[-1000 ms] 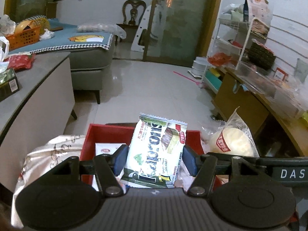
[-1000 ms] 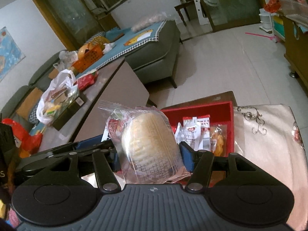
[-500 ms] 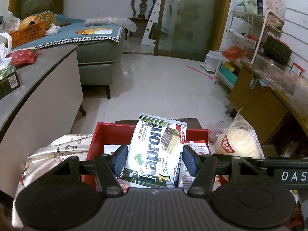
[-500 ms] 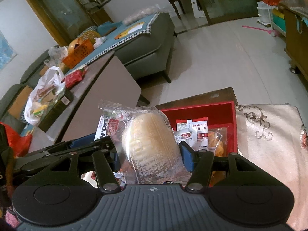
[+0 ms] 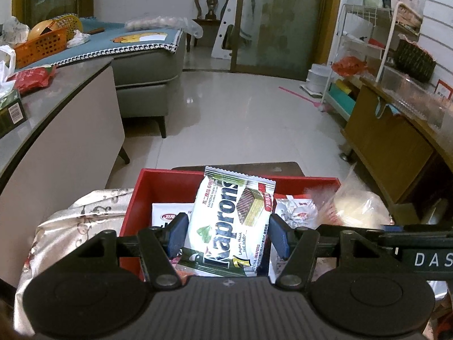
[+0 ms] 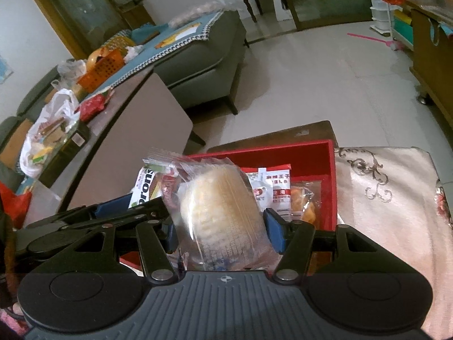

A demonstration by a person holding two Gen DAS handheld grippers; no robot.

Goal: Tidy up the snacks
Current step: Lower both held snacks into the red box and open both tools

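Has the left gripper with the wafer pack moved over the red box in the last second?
Yes. The left gripper, shut on the Kaprons wafer pack, has advanced over the red box: more of the box interior shows now.

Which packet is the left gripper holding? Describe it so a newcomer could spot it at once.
Find the red box on the cloth-covered table. Just above it, the left gripper clamps an upright white wafer packet. Unlike the clear-wrapped bun in the right gripper, it is opaque, with bold black Kaprons lettering and a wafer picture.
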